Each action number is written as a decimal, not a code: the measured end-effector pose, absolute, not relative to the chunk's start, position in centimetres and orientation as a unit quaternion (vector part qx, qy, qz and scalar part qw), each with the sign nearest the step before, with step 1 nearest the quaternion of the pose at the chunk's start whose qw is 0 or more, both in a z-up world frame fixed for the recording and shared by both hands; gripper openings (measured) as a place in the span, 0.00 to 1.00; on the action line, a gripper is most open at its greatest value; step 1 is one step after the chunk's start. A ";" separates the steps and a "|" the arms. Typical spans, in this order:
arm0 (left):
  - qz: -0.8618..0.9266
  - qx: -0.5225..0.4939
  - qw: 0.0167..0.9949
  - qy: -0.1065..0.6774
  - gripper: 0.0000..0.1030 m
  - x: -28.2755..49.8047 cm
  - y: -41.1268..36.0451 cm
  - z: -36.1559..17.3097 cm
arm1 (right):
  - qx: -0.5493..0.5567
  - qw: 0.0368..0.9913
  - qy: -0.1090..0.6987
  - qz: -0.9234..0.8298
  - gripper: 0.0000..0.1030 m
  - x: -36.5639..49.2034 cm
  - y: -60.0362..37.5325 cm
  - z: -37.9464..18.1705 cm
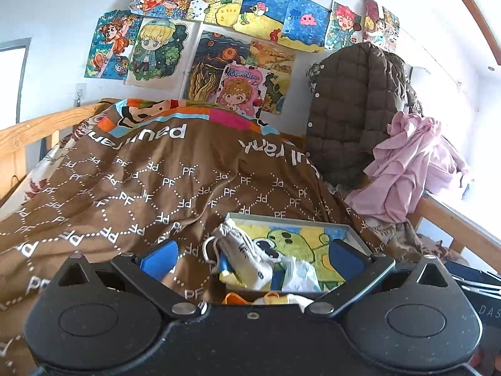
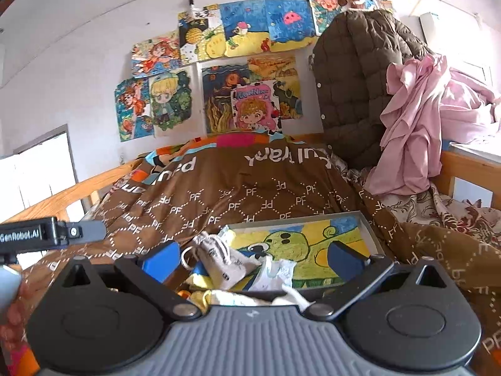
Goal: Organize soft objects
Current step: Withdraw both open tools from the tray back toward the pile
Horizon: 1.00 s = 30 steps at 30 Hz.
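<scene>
A shallow grey box [image 1: 352, 230] [image 2: 371, 230] with a green cartoon drawing on its floor lies on the brown quilt. At its near left corner sits a pile of small soft things: a grey drawstring pouch [image 1: 233, 239] [image 2: 211, 247], white socks [image 1: 255, 264] [image 2: 233, 271], a pale crumpled cloth [image 1: 300, 274] [image 2: 275, 274] and yellow fabric [image 1: 272, 297] [image 2: 200, 296]. My left gripper [image 1: 252, 258] hangs open just above and before the pile, blue pads [image 1: 159, 258] wide apart. My right gripper [image 2: 250, 258] is open too, straddling the same pile. Neither holds anything.
The brown "PF" quilt [image 1: 141, 188] [image 2: 250, 194] covers a wooden-railed bed [image 1: 28, 131]. A quilted olive jacket [image 1: 353, 109] [image 2: 353, 87] and pink cloth [image 1: 410, 166] [image 2: 410, 131] hang at the right. Drawings cover the wall. The other gripper's body [image 2: 40, 235] shows at the left edge.
</scene>
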<state>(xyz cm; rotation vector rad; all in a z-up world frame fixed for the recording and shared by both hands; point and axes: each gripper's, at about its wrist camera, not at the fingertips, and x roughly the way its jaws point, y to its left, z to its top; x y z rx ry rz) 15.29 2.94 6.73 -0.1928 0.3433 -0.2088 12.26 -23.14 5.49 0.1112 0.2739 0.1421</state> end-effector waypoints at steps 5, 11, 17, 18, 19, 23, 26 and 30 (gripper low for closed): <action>-0.100 -0.103 0.974 0.177 0.99 11.7 3.6 5.9 | 0.051 0.985 0.147 0.077 1.00 9.3 -22.7 4.8; -0.088 -0.101 0.968 0.213 0.99 8.0 4.0 3.7 | 0.053 0.981 0.167 0.081 1.00 6.4 -22.2 3.7; -0.078 -0.102 0.967 0.220 0.99 5.7 4.4 3.3 | 0.036 0.979 0.182 0.089 1.00 4.2 -21.5 3.0; -0.076 -0.104 0.966 0.223 0.99 5.4 4.6 3.2 | 0.033 0.978 0.185 0.091 1.00 3.8 -21.4 2.9; -0.075 -0.107 0.965 0.226 0.99 5.1 4.7 3.1 | 0.030 0.977 0.187 0.092 1.00 3.6 -21.4 2.7; -0.064 -0.115 0.961 0.243 0.99 4.1 5.0 2.7 | 0.025 0.975 0.199 0.097 1.00 2.6 -20.9 2.2; -0.057 -0.112 0.959 0.254 0.99 3.4 5.2 2.4 | 0.022 0.974 0.200 0.101 1.00 2.0 -20.7 2.2; -0.047 -0.100 0.958 0.264 0.99 2.8 5.2 2.1 | 0.016 0.974 0.201 0.104 1.00 1.5 -20.4 2.1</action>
